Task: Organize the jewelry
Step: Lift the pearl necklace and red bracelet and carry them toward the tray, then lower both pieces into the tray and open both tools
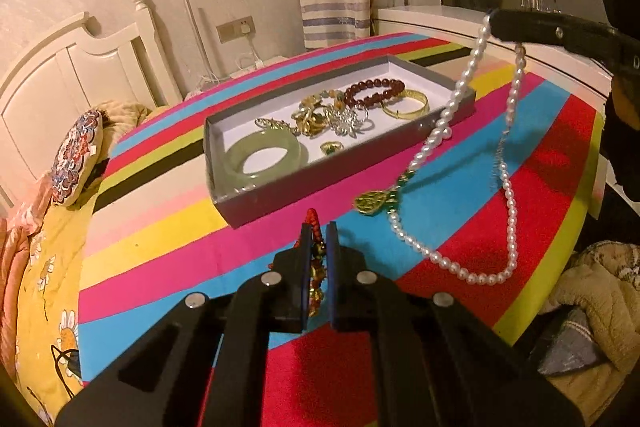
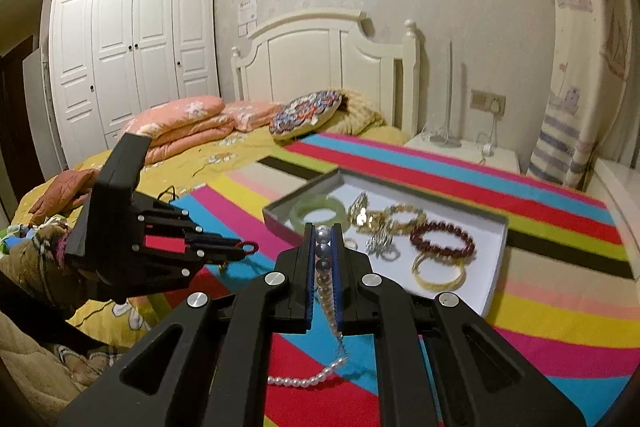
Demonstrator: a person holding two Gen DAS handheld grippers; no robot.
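- Your left gripper (image 1: pixel 318 227) is clamped on a red cord bracelet (image 1: pixel 314 223) with gold beads; the cord runs between the pads, its loop end sticking out past the tips.
- Your right gripper (image 2: pixel 323 231) is clamped on the pearl necklace (image 1: pixel 472 155). Pearls line up between the pads.
- From the left wrist view, the necklace hangs from the right gripper in a long loop. Its low end and the gold pendant (image 1: pixel 370 202) sit close to the striped cloth (image 1: pixel 460 219); contact unclear.
- The pendant is just near-right of the grey tray (image 1: pixel 280 187), outside it.
- The tray sits mid-cloth and holds: jade bangle (image 1: pixel 264 157) at the near-left end, small green-stone ring (image 1: pixel 331 147) beside it, tangled gold and silver pieces (image 1: pixel 328 115) in the middle, dark red bead bracelet (image 1: pixel 374 91) and gold bangle (image 1: pixel 405 105) at the far-right end.
- The cloth lies on a bed; a round patterned cushion (image 1: pixel 76 157) lies left of the tray, off the cloth.
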